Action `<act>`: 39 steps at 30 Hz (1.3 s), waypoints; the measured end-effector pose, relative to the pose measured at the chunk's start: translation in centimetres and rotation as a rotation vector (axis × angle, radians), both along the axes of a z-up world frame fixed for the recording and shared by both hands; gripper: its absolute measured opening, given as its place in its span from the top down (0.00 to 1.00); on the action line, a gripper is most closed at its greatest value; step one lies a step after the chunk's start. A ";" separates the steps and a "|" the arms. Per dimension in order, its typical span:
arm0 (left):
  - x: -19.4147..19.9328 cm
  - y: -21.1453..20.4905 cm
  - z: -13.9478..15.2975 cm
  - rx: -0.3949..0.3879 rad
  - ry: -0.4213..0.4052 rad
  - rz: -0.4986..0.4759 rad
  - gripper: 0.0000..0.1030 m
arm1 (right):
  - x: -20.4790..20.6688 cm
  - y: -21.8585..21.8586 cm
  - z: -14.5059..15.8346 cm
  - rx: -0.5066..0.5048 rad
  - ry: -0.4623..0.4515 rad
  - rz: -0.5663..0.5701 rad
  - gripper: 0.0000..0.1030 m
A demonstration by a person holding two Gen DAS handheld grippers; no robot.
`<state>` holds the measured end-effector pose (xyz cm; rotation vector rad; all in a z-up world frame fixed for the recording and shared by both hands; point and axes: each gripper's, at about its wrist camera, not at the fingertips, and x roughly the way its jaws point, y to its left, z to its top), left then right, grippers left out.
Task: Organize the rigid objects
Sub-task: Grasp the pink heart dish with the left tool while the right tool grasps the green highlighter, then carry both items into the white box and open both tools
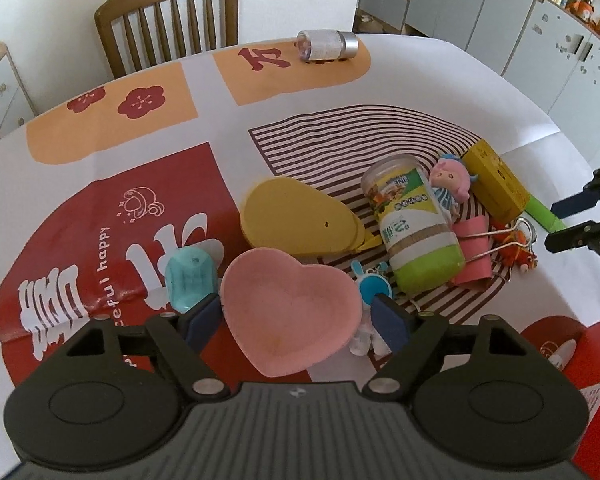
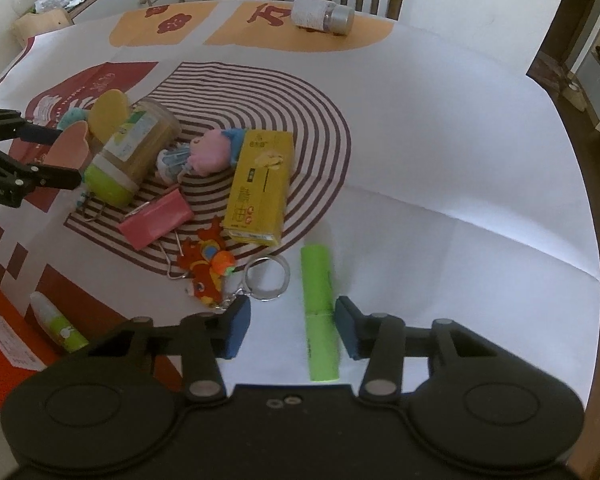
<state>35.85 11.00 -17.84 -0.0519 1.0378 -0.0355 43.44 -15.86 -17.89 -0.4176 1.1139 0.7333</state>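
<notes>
Currently my left gripper (image 1: 296, 320) straddles the heart dish (image 1: 290, 312) beside the jar (image 1: 414, 224), not visibly clamped; squeezing its rim could flip it. Right gripper (image 2: 290, 326) open around the marker (image 2: 320, 312).

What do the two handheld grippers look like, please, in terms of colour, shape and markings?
Both look alike. The left gripper and the right gripper each have a dark grey body with two round black discs, black link arms joined by silver pins, and jaws faced with dark blue pads. The right wrist view shows pale lettering on the left gripper's side. No cables, sleeves or hands show.
</notes>
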 end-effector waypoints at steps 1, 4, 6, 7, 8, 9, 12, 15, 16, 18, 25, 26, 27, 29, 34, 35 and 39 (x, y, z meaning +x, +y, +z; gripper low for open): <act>0.0 0.1 0.0 -0.009 -0.002 0.000 0.21 | 0.0 0.0 -0.1 -0.003 0.000 0.001 0.61; 0.1 0.6 -0.3 -0.040 -0.002 0.003 0.21 | 0.1 0.2 -0.6 -0.011 0.005 0.001 0.65; -0.1 1.0 -0.3 -0.062 -0.002 0.009 0.24 | 0.0 0.3 -0.7 -0.012 -0.006 0.006 0.67; -0.1 1.2 -0.3 -0.069 -0.005 0.014 0.26 | -0.1 0.4 -0.6 -0.014 -0.011 0.006 0.70; -0.2 1.4 -0.3 -0.072 -0.008 0.021 0.27 | -0.1 0.4 -0.6 -0.015 -0.014 0.005 0.78; -0.3 1.5 -0.3 -0.069 -0.008 0.027 0.27 | -0.1 0.4 -0.6 -0.013 -0.015 0.003 0.83; -0.6 1.4 -0.2 -0.044 -0.013 0.032 0.28 | -0.3 0.2 -0.6 -0.010 -0.015 0.000 0.85; -0.9 1.2 -0.1 -0.016 -0.020 0.033 0.28 | -0.7 0.3 -0.4 -0.011 -0.026 0.005 0.85; -1.0 1.3 0.0 -0.014 -0.020 0.037 0.28 | -0.9 0.3 -0.2 -0.011 -0.032 0.001 0.85; -1.2 1.5 0.2 -0.017 -0.025 0.050 0.28 | -1.1 0.1 0.3 0.002 -0.035 -0.008 0.85; -2.7 2.1 2.4 -0.038 -0.059 0.082 0.28 | -2.6 -1.1 2.9 0.050 -0.041 -0.026 0.85; -3.0 2.0 2.9 -0.040 -0.064 0.085 0.28 | -2.9 -1.2 3.4 0.058 -0.044 -0.028 0.85; -3.3 2.0 3.3 -0.044 -0.069 0.086 0.28 | -3.3 -1.4 3.9 0.064 -0.047 -0.028 0.85; -3.9 1.7 4.3 -0.046 -0.082 0.082 0.28 | -4.1 -1.6 4.8 0.074 -0.059 -0.026 0.85; -5.7 0.6 6.9 -0.045 -0.106 0.057 0.28 | -6.1 -2.2 7.6 0.098 -0.093 -0.043 0.85; -6.2 0.3 7.4 -0.046 -0.110 0.052 0.28 | -6.6 -2.4 8.2 0.105 -0.098 -0.049 0.85; -8.1 -0.7 9.5 -0.056 -0.126 0.034 0.28 | -8.6 -3.0 10.3 0.132 -0.113 -0.063 0.85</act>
